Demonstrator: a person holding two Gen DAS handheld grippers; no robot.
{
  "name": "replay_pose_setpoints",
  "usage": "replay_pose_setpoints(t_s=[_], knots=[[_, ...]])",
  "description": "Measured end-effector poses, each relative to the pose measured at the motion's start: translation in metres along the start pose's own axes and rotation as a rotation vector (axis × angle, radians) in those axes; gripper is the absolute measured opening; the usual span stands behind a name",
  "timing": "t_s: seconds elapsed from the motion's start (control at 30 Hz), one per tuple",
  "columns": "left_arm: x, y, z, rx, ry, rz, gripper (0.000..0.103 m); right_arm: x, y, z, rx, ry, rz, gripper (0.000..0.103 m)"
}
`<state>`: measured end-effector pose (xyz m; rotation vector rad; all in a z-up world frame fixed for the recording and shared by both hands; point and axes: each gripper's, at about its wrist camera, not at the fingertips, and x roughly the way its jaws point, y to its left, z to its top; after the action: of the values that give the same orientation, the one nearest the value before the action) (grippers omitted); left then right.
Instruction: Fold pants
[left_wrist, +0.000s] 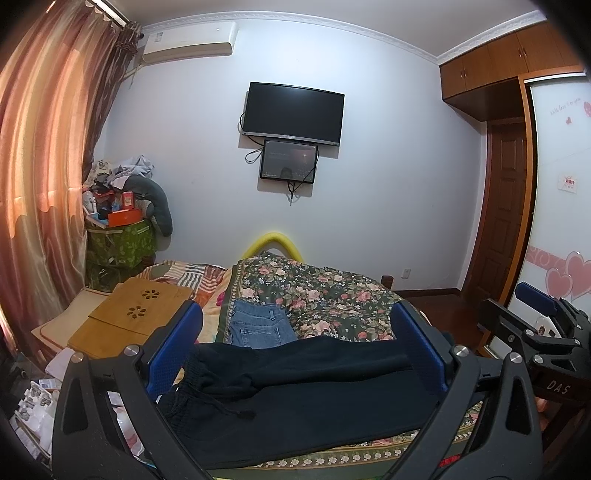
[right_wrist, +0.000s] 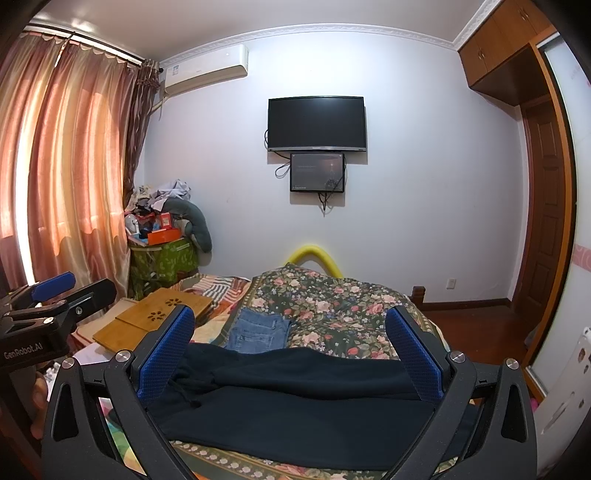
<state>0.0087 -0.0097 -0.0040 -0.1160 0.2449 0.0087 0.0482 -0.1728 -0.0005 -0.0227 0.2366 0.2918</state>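
While both claws gape, pants (left_wrist: 295, 391) lie between.

Dark navy drawstring pants (left_wrist: 295, 398) lie folded lengthwise across the near floral bedspread (left_wrist: 332, 299)

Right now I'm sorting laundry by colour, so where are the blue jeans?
In both wrist views the blue jeans lie folded on the floral bedspread, just beyond the black pants, right of the wooden lap tray.
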Motion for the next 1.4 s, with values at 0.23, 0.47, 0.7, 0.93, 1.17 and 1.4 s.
replay_pose_setpoints(t_s=[0.23,0.47,0.7,0.93,1.17,1.4], knots=[[0.001,-0.001,0.001,-0.001,0.002,0.007,0.103,0.000,0.000,0.000,0.002,0.000,-0.002,0.103],[0.002,0.003,0.001,-0.008,0.004,0.015,0.103,0.002,-0.001,-0.003,0.003,0.007,-0.013,0.103],[0.009,0.005,0.000,-0.011,0.012,0.029,0.103,0.007,-0.001,-0.005,0.002,0.015,-0.005,0.103],[0.028,0.017,-0.003,-0.016,0.036,0.045,0.103,0.027,-0.004,-0.011,0.003,0.046,0.009,0.103],[0.082,0.043,-0.010,-0.024,0.116,0.074,0.103,0.071,-0.023,-0.027,-0.012,0.122,-0.034,0.103],[0.172,0.090,-0.021,0.015,0.228,0.152,0.103,0.127,-0.056,-0.035,-0.073,0.208,-0.114,0.103]])
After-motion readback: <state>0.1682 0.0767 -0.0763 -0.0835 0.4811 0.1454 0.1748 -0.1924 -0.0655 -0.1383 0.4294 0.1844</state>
